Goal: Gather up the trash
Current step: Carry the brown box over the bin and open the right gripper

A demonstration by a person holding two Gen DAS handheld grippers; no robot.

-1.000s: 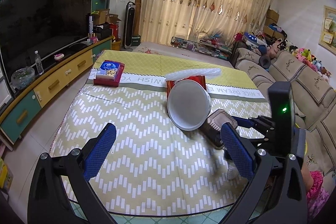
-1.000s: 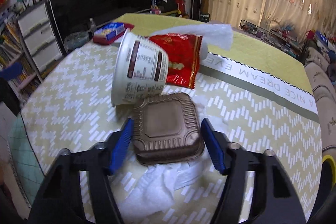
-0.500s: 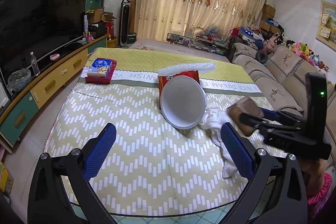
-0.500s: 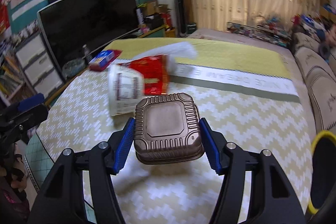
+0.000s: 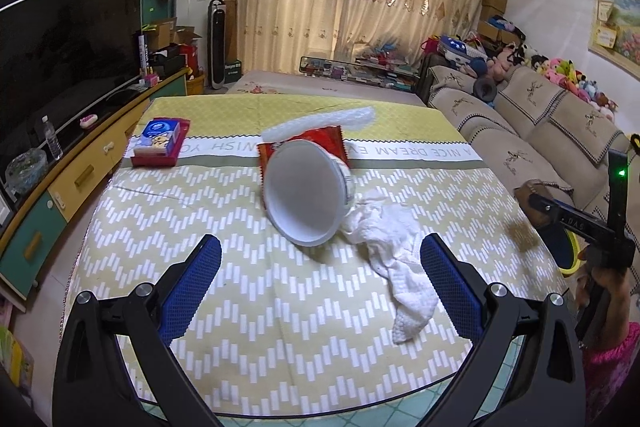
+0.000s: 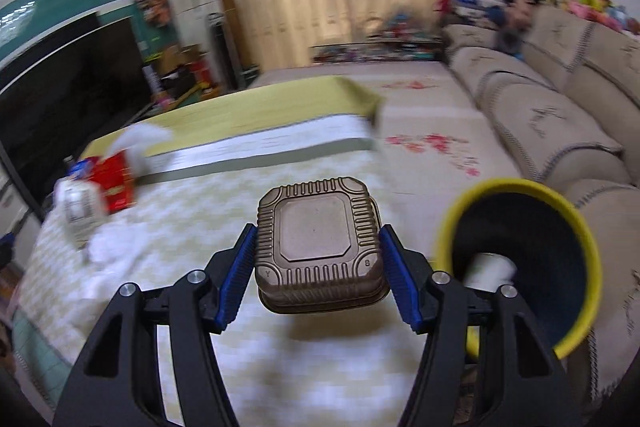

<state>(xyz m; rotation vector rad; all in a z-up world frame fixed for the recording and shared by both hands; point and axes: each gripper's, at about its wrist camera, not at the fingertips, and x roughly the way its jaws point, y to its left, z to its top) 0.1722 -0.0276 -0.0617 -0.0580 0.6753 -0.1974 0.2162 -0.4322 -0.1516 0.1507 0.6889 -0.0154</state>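
My right gripper (image 6: 318, 259) is shut on a brown ribbed square food box (image 6: 318, 239), held in the air above the table's right side. Just right of it stands a yellow-rimmed dark bin (image 6: 520, 267) with something white inside. In the left wrist view that box (image 5: 534, 193) and the right gripper (image 5: 560, 215) appear at the table's right edge. My left gripper (image 5: 320, 275) is open above the near table. Ahead of it a white paper cup (image 5: 306, 195) lies on its side, beside a crumpled white tissue (image 5: 394, 247), a red snack bag (image 5: 316, 143) and a clear plastic wrap (image 5: 320, 121).
A red tray with a blue box (image 5: 160, 141) sits at the table's far left. The table (image 5: 200, 211) has a yellow zigzag cloth. A TV cabinet (image 5: 68, 171) runs along the left, a beige sofa (image 5: 532, 131) along the right. A person's hand (image 5: 604, 279) holds the right gripper.
The right gripper lifted the brown box off the table and carried it right, toward the bin. The tissue under the box is now uncovered. The left gripper drifted slightly.
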